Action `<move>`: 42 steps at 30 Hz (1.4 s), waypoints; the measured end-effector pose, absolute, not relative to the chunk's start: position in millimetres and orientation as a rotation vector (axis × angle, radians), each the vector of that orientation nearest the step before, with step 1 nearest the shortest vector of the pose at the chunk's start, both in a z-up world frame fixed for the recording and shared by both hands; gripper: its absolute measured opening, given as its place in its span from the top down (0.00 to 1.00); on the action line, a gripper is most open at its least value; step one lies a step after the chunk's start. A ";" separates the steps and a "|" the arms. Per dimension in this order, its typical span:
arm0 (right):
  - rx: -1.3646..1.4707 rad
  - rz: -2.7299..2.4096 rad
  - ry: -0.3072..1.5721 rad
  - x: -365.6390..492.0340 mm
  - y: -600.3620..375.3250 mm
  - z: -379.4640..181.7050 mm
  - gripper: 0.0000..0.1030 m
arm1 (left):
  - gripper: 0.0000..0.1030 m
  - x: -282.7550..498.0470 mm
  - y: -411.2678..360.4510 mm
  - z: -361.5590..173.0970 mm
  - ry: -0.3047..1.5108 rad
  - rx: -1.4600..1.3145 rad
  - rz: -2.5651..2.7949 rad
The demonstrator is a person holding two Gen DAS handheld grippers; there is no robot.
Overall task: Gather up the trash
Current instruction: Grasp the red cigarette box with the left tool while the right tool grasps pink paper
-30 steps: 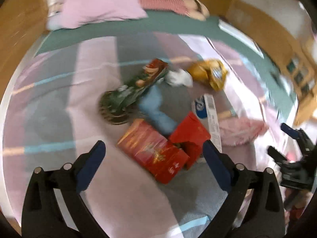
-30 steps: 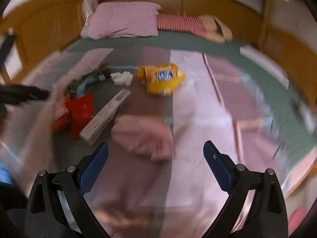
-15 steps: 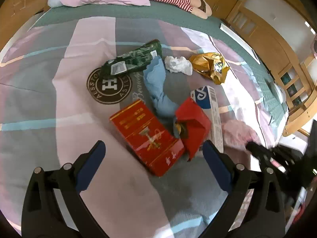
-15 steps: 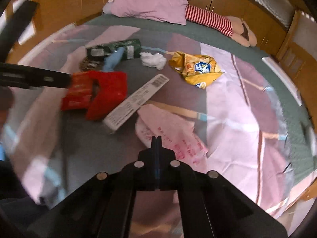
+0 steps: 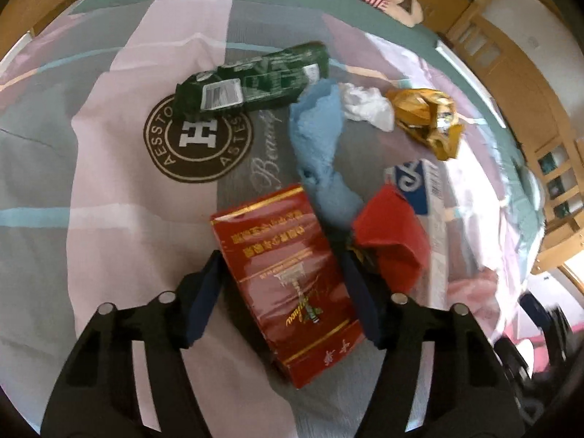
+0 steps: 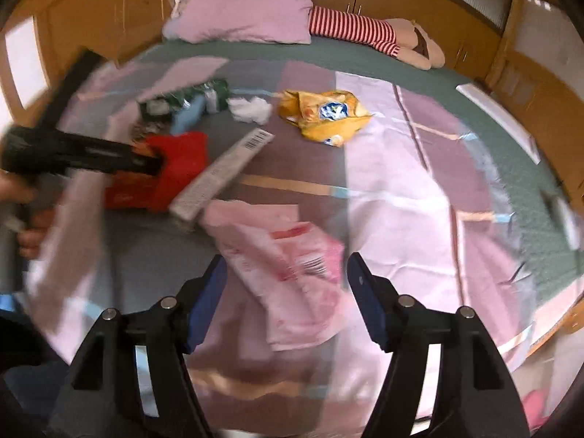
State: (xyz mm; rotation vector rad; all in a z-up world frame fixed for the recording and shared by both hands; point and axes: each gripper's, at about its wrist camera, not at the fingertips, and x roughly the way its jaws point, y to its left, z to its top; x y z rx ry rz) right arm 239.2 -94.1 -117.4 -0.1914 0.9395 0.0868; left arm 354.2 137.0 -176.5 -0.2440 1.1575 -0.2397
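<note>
Trash lies scattered on a striped bedspread (image 5: 109, 241). My left gripper (image 5: 283, 255) is down over a red box (image 5: 288, 277); its jaws are closing and the pads lie against the box's two long sides. Beside it are a crumpled red wrapper (image 5: 390, 233), blue paper (image 5: 317, 135), a green packet (image 5: 252, 80), a white tissue (image 5: 368, 104), a gold chip bag (image 5: 427, 120) and a long white carton (image 5: 423, 186). My right gripper (image 6: 284, 266) hovers over a pink plastic bag (image 6: 292, 273); its jaws are opening, with the bag between them and untouched.
A pink pillow (image 6: 244, 14) and a red-striped plush toy (image 6: 357, 33) lie at the head of the bed. Wooden cupboards (image 6: 401, 3) stand behind. The bed's edge runs along the right (image 6: 525, 332). A hand (image 6: 29, 233) holds the left gripper.
The left gripper sank towards the red box and its jaws narrowed around it. The right gripper's jaws were shut half a second ago and now stand apart over the pink bag.
</note>
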 end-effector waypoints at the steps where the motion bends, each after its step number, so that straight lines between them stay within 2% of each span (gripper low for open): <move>1: -0.210 0.092 0.957 244.6 -93.2 -122.0 0.35 | 0.66 350.5 139.8 -172.3 1.146 -0.242 -0.248; 4: -0.208 0.112 0.985 250.2 -93.0 -130.4 0.35 | 0.84 341.2 150.2 -159.7 1.126 -0.271 -0.270; 5: -0.200 0.117 0.991 251.0 -92.6 -132.5 0.39 | 0.84 338.0 153.2 -156.3 1.119 -0.274 -0.268; 6: -0.192 0.117 0.993 250.7 -93.3 -134.0 0.58 | 0.84 334.9 155.8 -153.3 1.110 -0.274 -0.263; 7: -0.171 0.126 1.005 252.3 -93.8 -136.2 0.69 | 0.84 332.9 157.3 -151.1 1.103 -0.272 -0.259; 8: -0.155 0.130 1.015 253.2 -94.6 -137.1 0.86 | 0.84 332.1 157.9 -149.6 1.097 -0.275 -0.260; 9: -0.138 0.141 1.020 252.2 -94.8 -137.5 0.92 | 0.84 332.3 157.4 -149.0 1.094 -0.281 -0.265; 10: -0.133 0.148 1.019 250.7 -93.9 -137.0 0.94 | 0.79 332.8 157.8 -149.0 1.092 -0.289 -0.266; 11: -0.130 0.154 1.016 248.7 -93.1 -136.3 0.96 | 0.62 333.4 157.6 -150.4 1.096 -0.296 -0.270; 12: -0.123 0.164 1.013 245.2 -92.0 -133.6 0.96 | 0.51 334.6 156.2 -153.0 1.104 -0.302 -0.273; 13: -0.115 0.170 1.011 241.8 -91.3 -131.6 0.96 | 0.36 336.1 155.3 -155.6 1.110 -0.304 -0.269; 14: -0.109 0.175 1.008 238.6 -90.4 -129.6 0.96 | 0.33 337.1 152.1 -158.6 1.116 -0.298 -0.264; 17: -0.094 0.188 1.002 228.9 -89.0 -123.5 0.96 | 0.33 344.5 135.2 -173.5 1.169 -0.238 -0.249; 20: -0.085 0.177 0.999 224.3 -90.4 -120.2 0.96 | 0.26 348.5 123.1 -183.3 1.205 -0.226 -0.260; 22: -0.080 0.169 1.005 223.4 -93.3 -121.3 0.96 | 0.25 350.3 113.5 -186.1 1.197 -0.183 -0.246; 24: -0.075 0.154 1.016 224.9 -95.8 -123.8 0.96 | 0.34 351.2 107.6 -188.1 1.183 -0.137 -0.218; 26: -0.072 0.136 1.023 226.5 -98.5 -126.2 0.94 | 0.38 351.0 108.0 -187.9 1.173 -0.134 -0.208; 28: -0.072 0.109 1.027 228.0 -100.9 -128.5 0.76 | 0.39 349.6 111.4 -186.2 1.170 -0.141 -0.211; 29: -0.075 0.095 1.026 228.2 -101.5 -129.1 0.53 | 0.40 348.4 113.8 -185.0 1.169 -0.146 -0.209; 30: -0.079 0.078 1.020 228.0 -102.3 -129.0 0.38 | 0.40 345.7 117.9 -181.4 1.162 -0.155 -0.205; 31: -0.085 0.062 1.008 227.2 -102.8 -128.5 0.37 | 0.40 344.0 120.5 -177.8 1.152 -0.159 -0.204; 36: -0.099 0.041 1.045 230.1 -103.8 -138.3 0.37 | 0.40 324.9 135.8 -144.5 1.049 -0.147 -0.166; 37: -0.091 0.049 1.047 229.4 -104.3 -139.9 0.40 | 0.41 319.8 138.2 -137.1 1.028 -0.144 -0.158; 38: -0.088 0.053 1.047 229.0 -104.1 -140.6 0.57 | 0.41 314.9 140.7 -131.2 1.010 -0.142 -0.153; 39: -0.088 0.057 1.053 228.4 -104.0 -141.6 0.67 | 0.41 306.5 143.6 -123.8 0.985 -0.140 -0.146; 42: -0.092 0.079 1.039 225.4 -99.6 -138.4 0.77 | 0.41 287.8 146.0 -111.6 0.944 -0.124 -0.126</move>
